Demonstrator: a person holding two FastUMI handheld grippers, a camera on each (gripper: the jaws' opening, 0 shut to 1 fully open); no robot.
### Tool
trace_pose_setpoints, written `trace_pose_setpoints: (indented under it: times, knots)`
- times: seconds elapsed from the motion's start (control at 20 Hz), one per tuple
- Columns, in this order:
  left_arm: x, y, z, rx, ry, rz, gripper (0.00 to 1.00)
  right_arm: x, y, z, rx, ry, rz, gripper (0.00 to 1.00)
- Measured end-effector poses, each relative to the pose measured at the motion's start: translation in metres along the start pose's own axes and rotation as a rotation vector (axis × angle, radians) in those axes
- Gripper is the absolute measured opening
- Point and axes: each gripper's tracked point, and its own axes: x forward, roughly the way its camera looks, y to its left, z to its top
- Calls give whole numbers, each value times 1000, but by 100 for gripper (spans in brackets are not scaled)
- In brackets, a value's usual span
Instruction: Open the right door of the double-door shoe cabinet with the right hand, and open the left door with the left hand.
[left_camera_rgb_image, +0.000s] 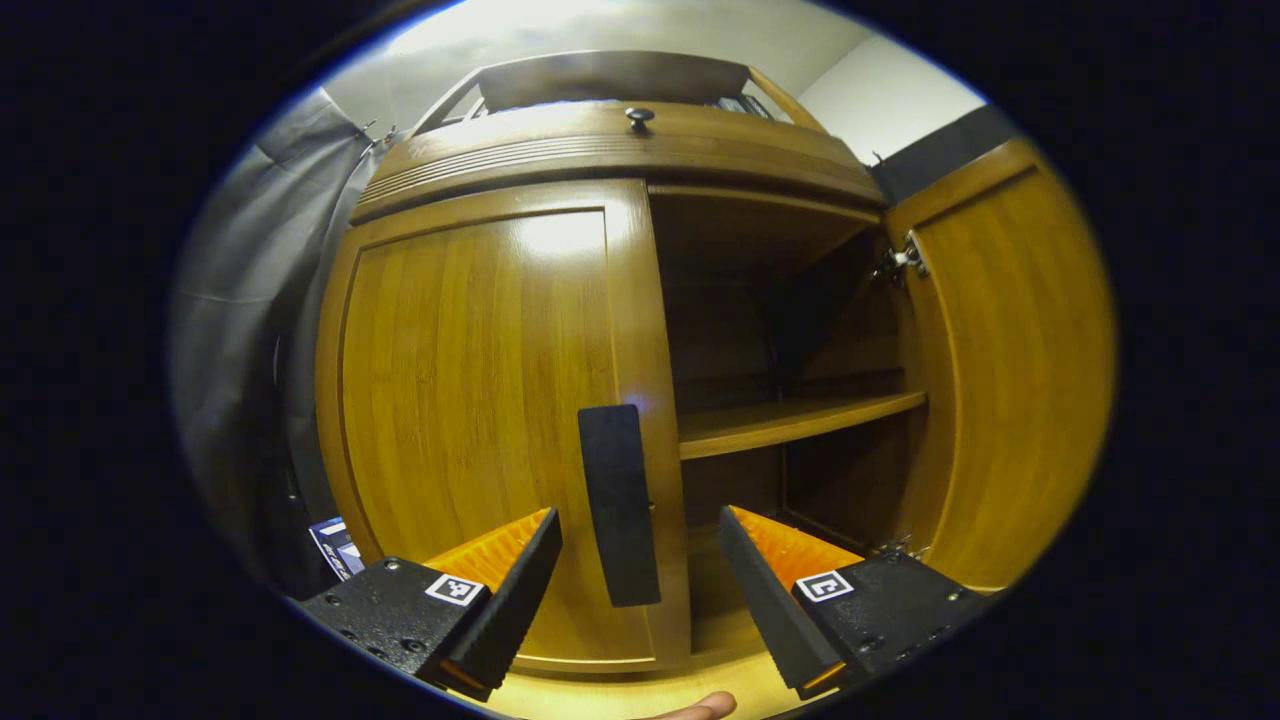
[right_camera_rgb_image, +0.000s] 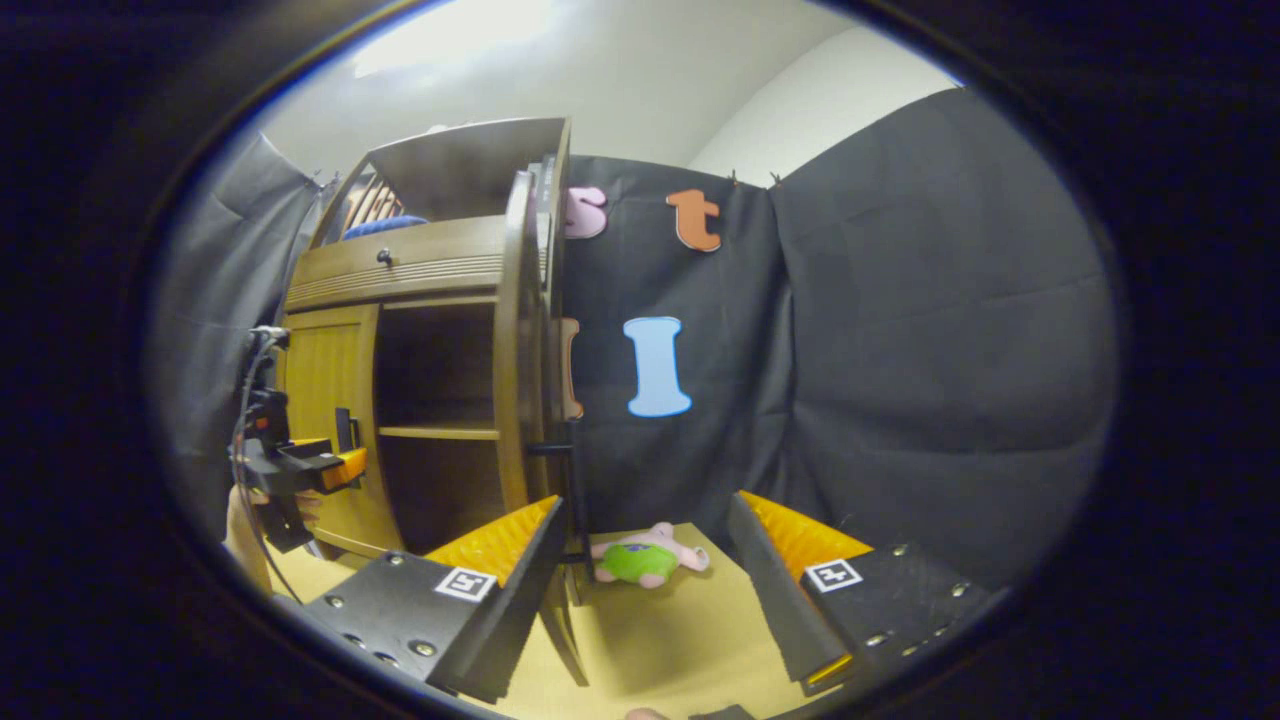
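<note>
Honey-brown wooden double-door shoe cabinet (left_camera_rgb_image: 600, 150): right door (left_camera_rgb_image: 1010, 380) swung wide, left door (left_camera_rgb_image: 480, 420) closed, its black bar handle (left_camera_rgb_image: 618, 505) between the left gripper's (left_camera_rgb_image: 640, 570) wide jaws, untouched. Right gripper (right_camera_rgb_image: 645, 560), jaws wide, faces a pink-and-green plush toy (right_camera_rgb_image: 648, 558) on the tan floor (right_camera_rgb_image: 680, 640) beside the open door's edge.

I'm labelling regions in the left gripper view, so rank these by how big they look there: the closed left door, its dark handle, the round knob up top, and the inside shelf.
Largest to smallest as they look in the left gripper view:
1. closed left door
2. inside shelf
3. dark handle, enlarged by nearness to the camera
4. round knob
</note>
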Motion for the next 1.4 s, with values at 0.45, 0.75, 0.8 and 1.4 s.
trace_pose_setpoints:
  times: [0.45, 0.75, 0.8, 1.4]
  knots:
    - [25, 9, 2, 19, -86, 30, 67, -68, 58, 8, -25, -23, 33, 99]
    - [24, 12, 1, 12, -65, 53, 34, -103, 53, 9, -56, -44, 6, 99]
    - [22, 13, 0, 8, -47, 50, 33, -106, 53, 9, -52, -48, 1, 99]
    - [-9, 12, 6, 32, 12, 4, 33, -143, 15, 19, 62, -85, -61, 98]
